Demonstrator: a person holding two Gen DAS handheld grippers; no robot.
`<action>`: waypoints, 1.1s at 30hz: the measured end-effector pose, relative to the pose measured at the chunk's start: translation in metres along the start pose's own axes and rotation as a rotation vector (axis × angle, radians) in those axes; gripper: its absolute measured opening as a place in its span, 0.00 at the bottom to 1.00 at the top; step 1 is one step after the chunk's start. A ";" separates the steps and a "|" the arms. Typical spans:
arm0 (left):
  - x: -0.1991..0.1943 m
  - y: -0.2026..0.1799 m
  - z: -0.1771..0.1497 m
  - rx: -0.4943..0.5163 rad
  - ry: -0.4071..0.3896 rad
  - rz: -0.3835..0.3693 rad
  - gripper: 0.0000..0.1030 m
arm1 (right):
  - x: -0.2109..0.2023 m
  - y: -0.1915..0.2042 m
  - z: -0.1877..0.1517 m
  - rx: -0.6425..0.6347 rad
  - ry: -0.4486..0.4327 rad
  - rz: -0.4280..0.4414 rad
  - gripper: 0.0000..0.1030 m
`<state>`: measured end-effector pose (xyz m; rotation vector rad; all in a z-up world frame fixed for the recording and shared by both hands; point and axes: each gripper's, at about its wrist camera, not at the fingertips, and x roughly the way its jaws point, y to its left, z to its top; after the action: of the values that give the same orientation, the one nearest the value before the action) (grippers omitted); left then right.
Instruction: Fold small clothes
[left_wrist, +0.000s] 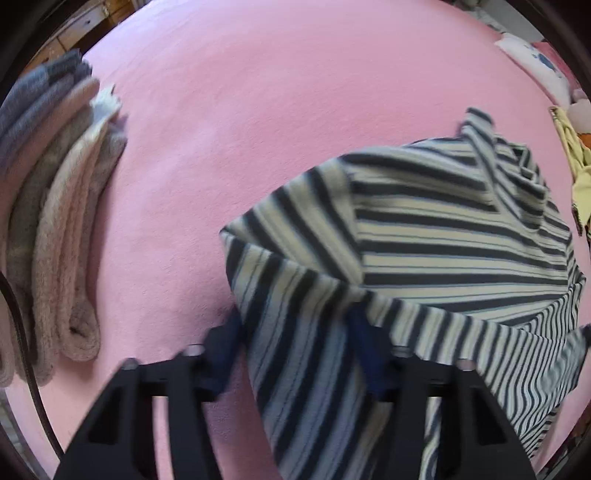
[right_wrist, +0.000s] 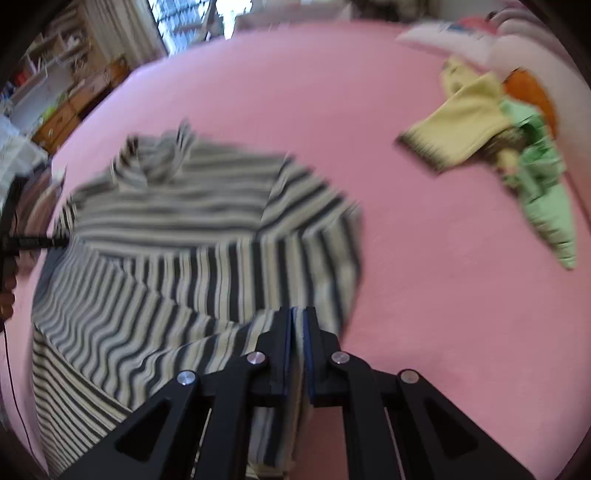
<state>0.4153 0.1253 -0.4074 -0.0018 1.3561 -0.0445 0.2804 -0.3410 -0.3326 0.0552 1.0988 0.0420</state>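
Observation:
A navy-and-cream striped shirt (left_wrist: 424, 236) lies partly folded on the pink bed sheet (left_wrist: 258, 110). In the left wrist view my left gripper (left_wrist: 295, 332) has its blue-padded fingers (left_wrist: 221, 343) spread wide, with a fold of the shirt hanging between them, not pinched. In the right wrist view the same striped shirt (right_wrist: 177, 229) spreads to the left, and my right gripper (right_wrist: 298, 321) is shut on its lower edge, with striped cloth running between the pads. The left gripper's black body (right_wrist: 33, 242) touches the shirt's left edge.
A stack of folded grey and beige towels (left_wrist: 55, 221) lies at the left of the bed. A pile of yellow (right_wrist: 458, 122), green (right_wrist: 546, 192) and orange clothes sits at the far right, with a white pillow (right_wrist: 443, 37) behind it. Wooden drawers and shelves stand beyond the bed.

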 end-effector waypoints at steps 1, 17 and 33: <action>-0.004 -0.001 0.000 0.009 -0.018 0.017 0.32 | -0.010 -0.002 0.001 0.009 -0.038 -0.016 0.05; -0.005 0.012 0.003 -0.012 -0.137 0.158 0.10 | 0.023 -0.018 0.009 0.080 -0.013 -0.247 0.11; -0.028 0.058 0.002 -0.196 -0.157 0.095 0.14 | 0.001 0.012 -0.032 0.044 0.003 -0.065 0.11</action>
<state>0.4133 0.1847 -0.3809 -0.1039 1.1979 0.1662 0.2524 -0.3281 -0.3471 0.0585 1.1034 -0.0402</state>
